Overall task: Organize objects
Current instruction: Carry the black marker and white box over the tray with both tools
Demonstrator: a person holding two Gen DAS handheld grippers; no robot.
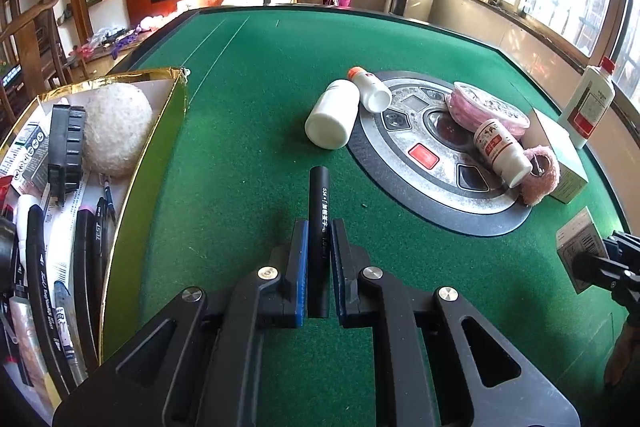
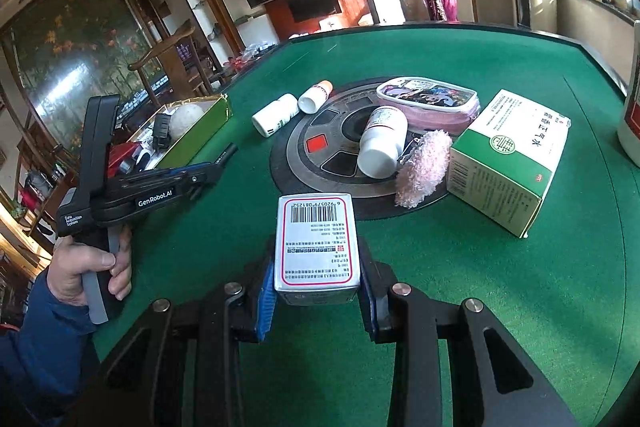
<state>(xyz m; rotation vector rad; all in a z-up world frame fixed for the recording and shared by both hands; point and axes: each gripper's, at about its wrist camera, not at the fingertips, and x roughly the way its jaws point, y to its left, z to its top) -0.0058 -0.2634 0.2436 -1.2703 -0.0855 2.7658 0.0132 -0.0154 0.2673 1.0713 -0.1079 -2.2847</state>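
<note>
My left gripper [image 1: 319, 239] is shut on a black marker pen [image 1: 319, 211] and holds it over the green felt table [image 1: 248, 131], just right of the gold-rimmed box [image 1: 160, 131]. The box holds pens, a black part and a white fuzzy ball [image 1: 116, 129]. My right gripper [image 2: 316, 259] is shut on a small white barcode box [image 2: 316, 239]; it also shows in the left wrist view [image 1: 580, 251]. The left gripper with the pen shows in the right wrist view [image 2: 216, 163].
On the round control panel [image 1: 432, 183] and beside it lie three white bottles [image 1: 332, 115], [image 1: 370, 89], [image 1: 502, 151], a pink case [image 1: 486, 109], a pink fluffy piece [image 1: 540, 179] and a green-white carton [image 2: 508, 159]. A tall white bottle [image 1: 590, 103] stands at the right edge.
</note>
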